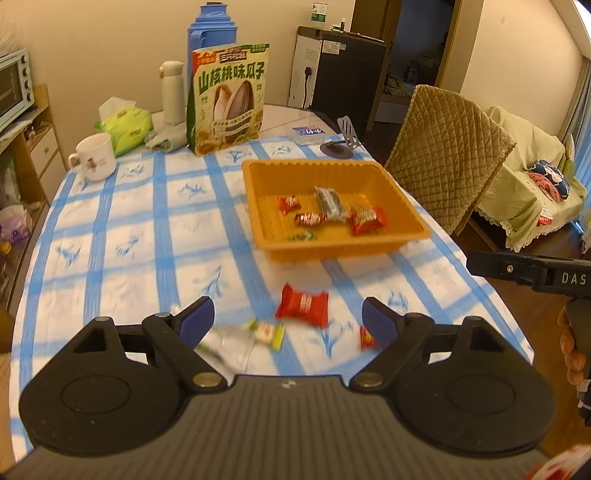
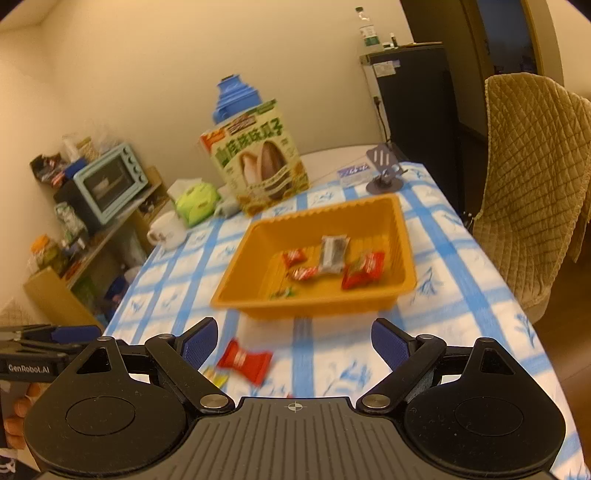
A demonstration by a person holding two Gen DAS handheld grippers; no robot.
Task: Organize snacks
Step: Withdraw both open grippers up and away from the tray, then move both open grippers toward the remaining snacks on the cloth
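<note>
An orange tray (image 1: 369,170) (image 2: 402,236) on the blue-checked tablecloth holds several wrapped snacks, red ones and a grey bar (image 1: 330,203). On the cloth in front of it lie a red snack packet (image 1: 303,304) (image 2: 245,361), a yellow-green candy (image 1: 269,333) (image 2: 216,376), a clear wrapper (image 1: 231,345) and a small red candy (image 1: 366,338). My left gripper (image 1: 288,319) is open and empty, hovering over these loose snacks. My right gripper (image 2: 293,341) is open and empty, just in front of the tray, with the red packet between its fingers' line.
At the table's far end stand a sunflower-seed bag (image 1: 228,98), blue thermos (image 1: 213,33), white bottle (image 1: 173,92), tissue pack (image 1: 127,127), mug (image 1: 94,157) and phone stand (image 1: 341,142). A quilted chair (image 1: 443,147) is to the right; a shelf with an oven (image 2: 109,182) is to the left.
</note>
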